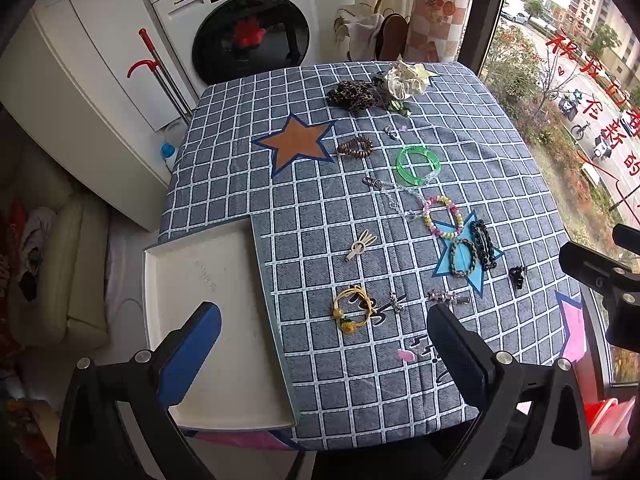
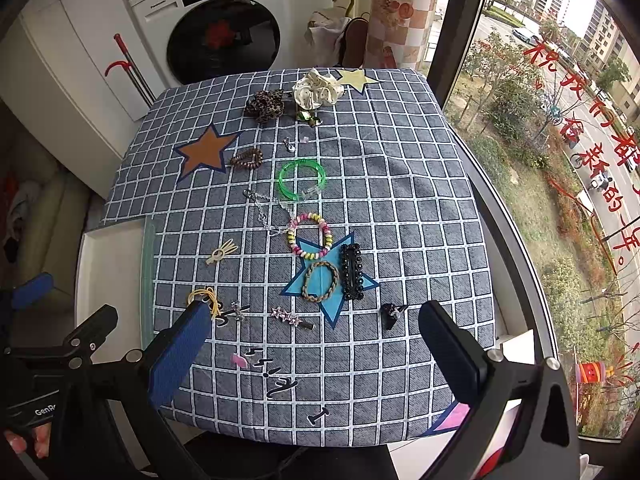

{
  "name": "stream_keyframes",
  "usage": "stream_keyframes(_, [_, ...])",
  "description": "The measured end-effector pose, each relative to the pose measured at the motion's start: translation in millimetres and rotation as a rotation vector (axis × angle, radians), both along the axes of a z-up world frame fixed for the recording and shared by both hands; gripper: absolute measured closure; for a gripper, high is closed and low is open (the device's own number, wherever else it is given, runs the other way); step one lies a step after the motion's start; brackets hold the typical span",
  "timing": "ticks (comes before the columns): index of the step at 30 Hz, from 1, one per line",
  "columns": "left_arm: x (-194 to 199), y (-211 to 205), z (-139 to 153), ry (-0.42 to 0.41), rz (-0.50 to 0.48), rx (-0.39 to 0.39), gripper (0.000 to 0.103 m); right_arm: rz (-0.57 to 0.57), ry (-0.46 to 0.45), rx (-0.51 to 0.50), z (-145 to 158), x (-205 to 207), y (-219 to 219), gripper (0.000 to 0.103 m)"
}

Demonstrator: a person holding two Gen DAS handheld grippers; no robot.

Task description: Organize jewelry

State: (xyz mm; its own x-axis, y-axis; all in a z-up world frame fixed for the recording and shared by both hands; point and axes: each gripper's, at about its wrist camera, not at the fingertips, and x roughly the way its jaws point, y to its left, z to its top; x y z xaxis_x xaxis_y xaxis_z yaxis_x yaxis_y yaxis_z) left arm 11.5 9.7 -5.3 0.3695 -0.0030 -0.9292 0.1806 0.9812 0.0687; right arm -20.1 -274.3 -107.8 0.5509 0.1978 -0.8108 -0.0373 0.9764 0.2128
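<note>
Your left claw (image 1: 324, 320) hangs spread wide above the near edge of the surface, its 2 flat pads empty; your right claw (image 2: 316, 320) is spread just as wide and grips nothing. The surface wears a quilted grey-blue cloth with a white grid (image 1: 340, 400) and printed stars. At its near left corner lies a shallow white rectangular tray (image 1: 192, 264), smooth and bare. The jewelry is scattered along the cloth's middle: a thin yellow cord bracelet with amber beads (image 1: 352, 312) nearest your left claw, a cream comb-shaped clip (image 1: 359, 245), a translucent green plastic bangle (image 1: 418, 162), a pastel beaded bracelet (image 1: 443, 216), a braided olive cord loop (image 1: 463, 257) and a long black beaded barrette (image 1: 485, 245) touching on the blue star, a small black claw clip (image 2: 390, 314), a star-studded metal hairpin (image 2: 290, 317), a coiled brown spiral tie (image 1: 355, 146), then a leopard-print scrunchie (image 1: 352, 95) and a ruffled cream scrunchie (image 1: 406, 80) at the far edge
</note>
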Motion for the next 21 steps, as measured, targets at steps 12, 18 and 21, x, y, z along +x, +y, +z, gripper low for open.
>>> stream_keyframes(12, [4.3, 0.4, -3.0, 0.009, -0.003, 0.0, 0.0, 0.002, 0.004, -0.002, 0.3, 2.0, 1.3, 0.0])
stream_keyframes(18, [5.7, 0.5, -4.2, 0.011, -0.003, 0.0, 0.0, 0.002, 0.004, -0.002, 0.3, 2.2, 1.7, 0.0])
stream_keyframes(21, [6.6, 0.3, -5.3, 0.013, -0.003, 0.001, 0.0, 0.003, 0.004, -0.003, 0.4, 2.1, 2.0, 0.0])
